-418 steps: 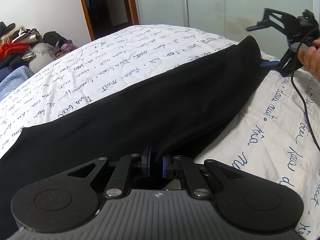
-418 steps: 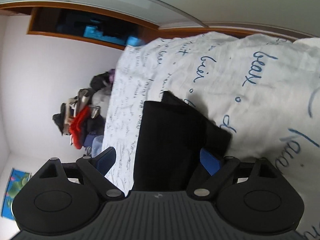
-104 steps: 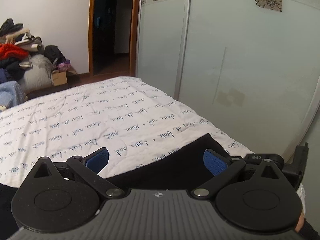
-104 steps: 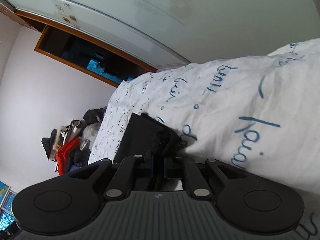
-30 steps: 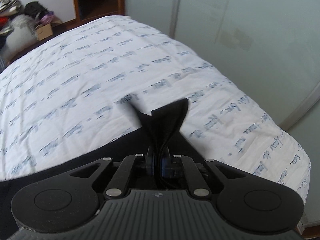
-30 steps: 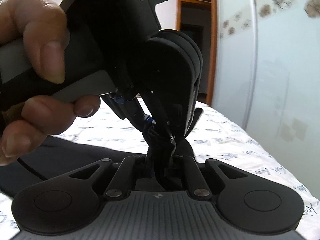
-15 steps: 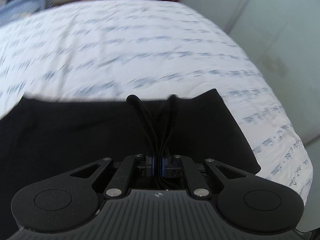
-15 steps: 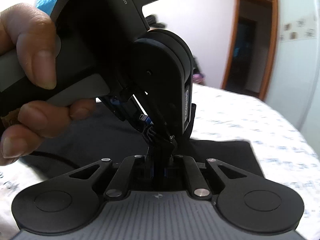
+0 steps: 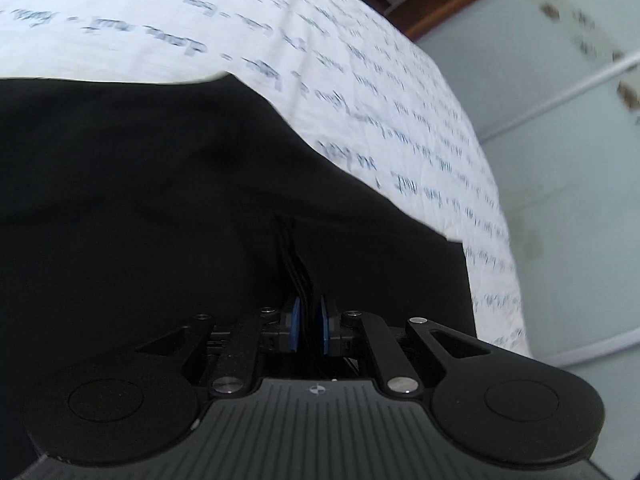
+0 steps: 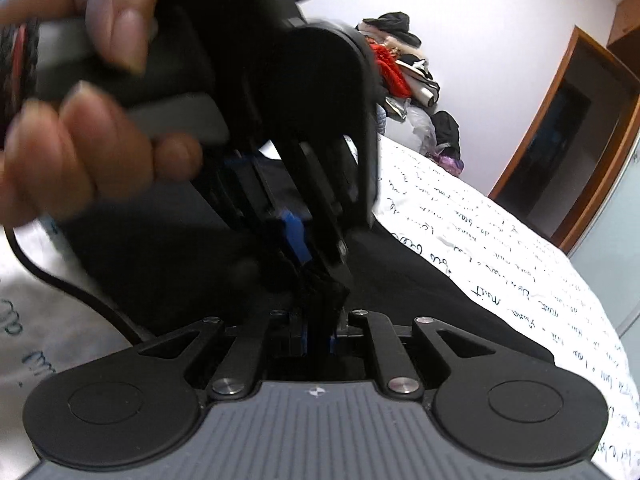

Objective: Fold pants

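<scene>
**Both grippers on the black pants, left jaws easing apart**

Start at the far left of your right wrist view: your hand [image 10: 80, 92] wraps the grey handle of the left gripper [image 10: 316, 256], fingers curled round it, with a black cable [image 10: 52, 276] looping down from it across the white bedspread [image 10: 500, 240]. The tool is blurred, but one blue pad shows on it, and it sits just ahead of the right gripper [image 10: 318, 330], almost touching. The right jaws are together, clamped on a bunched edge of the black pants [image 10: 420, 292], which rises as a dark wad between the blue pads. To the right of that, the pants spread flat over the bed, their edge running beside the blue handwriting printed on the cover. Farther right stand a heap of clothes [image 10: 404, 64] against the white wall and a wooden door frame [image 10: 560, 140].

In your left wrist view, the pants [image 9: 140, 200] fill the left and middle, lying flat on the bedspread [image 9: 280, 32], with a corner near the bed's right edge. At the left gripper [image 9: 307, 330] the jaws are opening: a narrow gap shows between the blue pads [image 9: 295, 328], and folded black layers of the pants still run up between them. Whether the pads still press the cloth you cannot tell. To the right lies a pale sliding door [image 9: 560, 140].
</scene>
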The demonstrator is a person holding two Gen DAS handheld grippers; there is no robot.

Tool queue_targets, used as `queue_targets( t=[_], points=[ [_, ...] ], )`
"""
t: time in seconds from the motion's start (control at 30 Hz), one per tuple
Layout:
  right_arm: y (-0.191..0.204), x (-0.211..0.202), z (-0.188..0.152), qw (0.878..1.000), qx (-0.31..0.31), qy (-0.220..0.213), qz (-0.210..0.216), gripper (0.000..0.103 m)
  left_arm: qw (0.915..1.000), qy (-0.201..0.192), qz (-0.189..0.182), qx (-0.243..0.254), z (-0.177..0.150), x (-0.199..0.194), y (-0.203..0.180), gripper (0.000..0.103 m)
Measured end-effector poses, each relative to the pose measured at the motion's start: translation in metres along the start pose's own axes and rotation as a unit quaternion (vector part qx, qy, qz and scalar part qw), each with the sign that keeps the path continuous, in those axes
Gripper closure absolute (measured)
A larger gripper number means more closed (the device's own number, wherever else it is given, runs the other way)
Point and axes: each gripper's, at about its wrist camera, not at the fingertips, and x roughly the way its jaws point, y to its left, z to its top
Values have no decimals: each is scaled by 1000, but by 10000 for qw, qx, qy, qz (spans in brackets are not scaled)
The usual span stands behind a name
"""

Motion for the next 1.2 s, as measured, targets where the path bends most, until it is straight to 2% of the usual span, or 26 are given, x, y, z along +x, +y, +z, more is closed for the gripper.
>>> queue_targets(
  t=[0.03, 0.17, 0.27, 0.33, 0.37, 0.4, 0.47, 0.53, 0.63, 0.7, 0.77, 0.83, 0.87, 0.9, 0.93, 1.03, 1.07, 1.13, 1.2],
  points=[
    [11, -2, 6, 10000, -11, 8, 28, 92, 10000, -39, 10, -43, 0, -3, 4, 88],
    [11, -7, 6, 9999, -89, 50, 88, 92, 9997, -114, -18, -213, -3, -12, 15, 89],
    [-11, -5, -6, 9997, -92, 89, 225, 91, 9990, -369, 77, -242, -14, -39, 15, 88],
    [-26, -4, 6, 9968, 360, -28, 714, 78, 9970, -743, 176, -125, -28, -70, 15, 85],
    [-38, -14, 8, 9927, 653, -130, 1007, 58, 9949, -965, 303, -42, -37, -89, 16, 80],
    [-50, -24, 8, 9869, 925, -283, 1287, 31, 9921, -1174, 435, 19, -46, -107, 17, 72],
    [-71, -45, 6, 9756, 1372, -708, 1562, 12, 9857, -1519, 733, 40, -63, -141, 23, 63],
    [-96, -50, 7, 9651, 1779, -887, 1707, 12, 9764, -1871, 1082, -8, -77, -173, 32, 63],
    [-120, -40, 17, 9440, 2550, -685, 1978, 12, 9590, -2360, 1560, -156, -97, -213, 36, 62],
    [-130, -28, 15, 9277, 3031, -527, 2115, 11, 9459, -2677, 1812, -290, -108, -236, 40, 53],
    [-131, -13, 18, 9104, 3410, -325, 2322, 11, 9355, -2857, 2041, -405, -114, -249, 45, 49],
    [-144, 25, 5, 8886, 3713, 140, 2688, 11, 9288, -2957, 2168, -540, -118, -261, 55, 49],
    [-141, 34, 0, 8786, 3794, 559, 2846, 11, 9278, -2974, 2170, -603, -118, -263, 60, 49],
    [-135, 44, -13, 8750, 3794, 873, 2877, 11, 9269, -2996, 2158, -673, -117, -266, 66, 49],
    [-129, 38, -20, 8844, 3671, 577, 2823, 11, 9250, -3033, 2161, -754, -119, -266, 70, 49],
    [-120, 26, -3, 8977, 3515, 734, 2554, 11, 9210, -3093, 2172, -939, -126, -265, 81, 48],
    [-116, 16, 0, 9048, 3361, 604, 2545, 11, 9199, -3129, 2143, -996, -123, -264, 88, 47],
    [-95, 16, 6, 9264, 2794, 249, 2511, 11, 9137, -3289, 2141, -1060, -123, -259, 100, 43],
    [-69, 11, 24, 9447, 2110, -11, 2512, 11, 9065, -3344, 2312, -1137, -123, -251, 113, 40]
  ],
)
